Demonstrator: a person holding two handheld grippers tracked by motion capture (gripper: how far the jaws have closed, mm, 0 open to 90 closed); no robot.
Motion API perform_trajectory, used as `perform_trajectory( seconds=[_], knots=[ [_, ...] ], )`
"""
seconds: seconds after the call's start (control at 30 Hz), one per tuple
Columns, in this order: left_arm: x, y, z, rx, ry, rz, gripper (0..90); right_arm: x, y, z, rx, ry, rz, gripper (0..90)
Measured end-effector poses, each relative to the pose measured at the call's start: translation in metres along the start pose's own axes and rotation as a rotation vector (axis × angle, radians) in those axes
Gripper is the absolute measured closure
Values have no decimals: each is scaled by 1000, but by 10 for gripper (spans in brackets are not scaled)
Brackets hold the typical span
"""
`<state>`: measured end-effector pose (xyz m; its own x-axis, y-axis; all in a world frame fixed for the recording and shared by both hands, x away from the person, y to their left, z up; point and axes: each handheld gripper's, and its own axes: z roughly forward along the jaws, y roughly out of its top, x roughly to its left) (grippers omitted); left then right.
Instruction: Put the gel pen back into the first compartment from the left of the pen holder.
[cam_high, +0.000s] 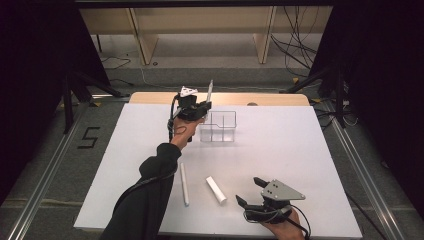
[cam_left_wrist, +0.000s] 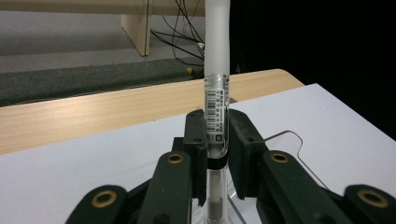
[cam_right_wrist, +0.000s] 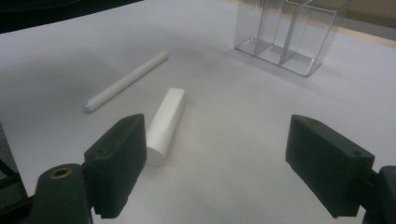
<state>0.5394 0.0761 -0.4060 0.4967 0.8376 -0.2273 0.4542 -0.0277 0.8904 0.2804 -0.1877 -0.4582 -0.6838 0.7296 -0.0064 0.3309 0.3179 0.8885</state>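
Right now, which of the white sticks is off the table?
The barcoded tube, clamped upright in the left gripper. The thin rod and thick cylinder lie flat.

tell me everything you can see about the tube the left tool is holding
The tube is long and slim, with a frosted white upper part and a clear lower part that carries a barcode label and a black band. It looks like plastic. It stands roughly upright, clamped between the black jaws of the left tool, which press on its labelled section from both sides. In the high view it pokes up above the tool, next to the clear divided holder on the white table.
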Motion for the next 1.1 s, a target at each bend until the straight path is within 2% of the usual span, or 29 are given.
perform_trajectory(
  seconds=[0.97,1.03,1.1],
  knots=[
    [5,-15,1,33,20,4,775,2,-1,2,10,13,-9,217],
    [6,-15,1,23,11,-4,743,2,-1,3,13,15,-12,218],
    [6,-14,-1,28,6,-10,675,2,-1,3,13,15,-13,219]
  ],
)
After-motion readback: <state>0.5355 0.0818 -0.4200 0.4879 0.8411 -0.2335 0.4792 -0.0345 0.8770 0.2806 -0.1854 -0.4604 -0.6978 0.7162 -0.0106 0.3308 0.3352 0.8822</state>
